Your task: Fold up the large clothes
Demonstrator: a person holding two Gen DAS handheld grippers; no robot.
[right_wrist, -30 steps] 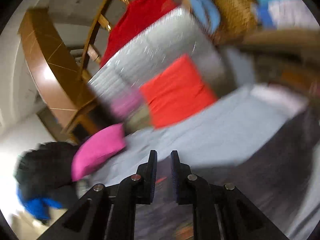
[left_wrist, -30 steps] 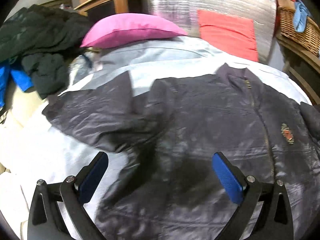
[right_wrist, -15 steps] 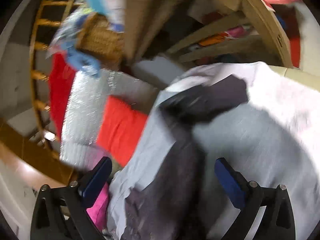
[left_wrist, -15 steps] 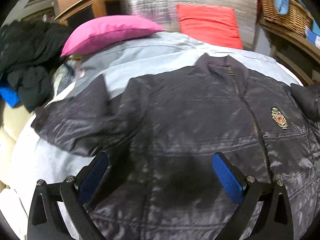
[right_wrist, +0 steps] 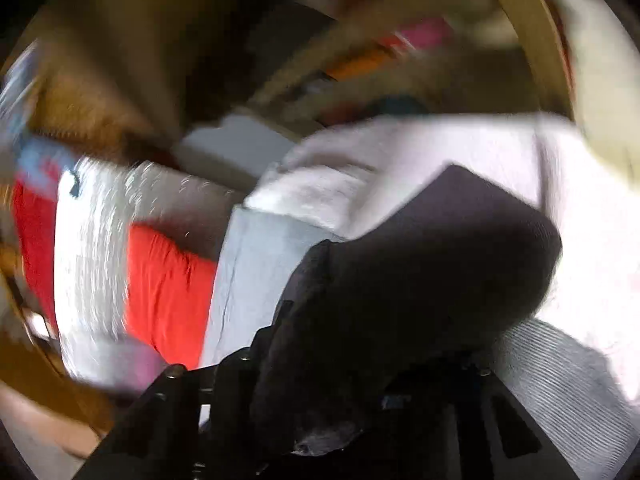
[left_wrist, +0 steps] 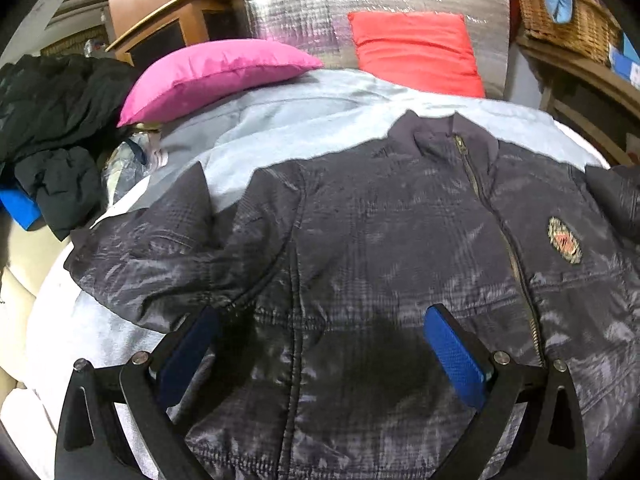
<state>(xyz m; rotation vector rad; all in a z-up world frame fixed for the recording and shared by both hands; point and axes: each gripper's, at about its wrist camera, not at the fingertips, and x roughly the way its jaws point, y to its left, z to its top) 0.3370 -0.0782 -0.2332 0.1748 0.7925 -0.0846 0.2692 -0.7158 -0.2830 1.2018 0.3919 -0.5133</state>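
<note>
Jacket (left_wrist: 380, 248) lying flat on bed (left_wrist: 280, 120).
My left gripper (left_wrist: 320, 348) is hovering spread; my right gripper (right_wrist: 340, 392) is closing around its sleeve (right_wrist: 420, 264).

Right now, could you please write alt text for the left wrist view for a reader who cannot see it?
A dark quilted jacket lies zipped and face up on a pale blue sheet, one sleeve spread to the left. The left hand-held gripper hangs over its lower front with jaws wide open. Behind lie a pink pillow and a red cushion.
</note>
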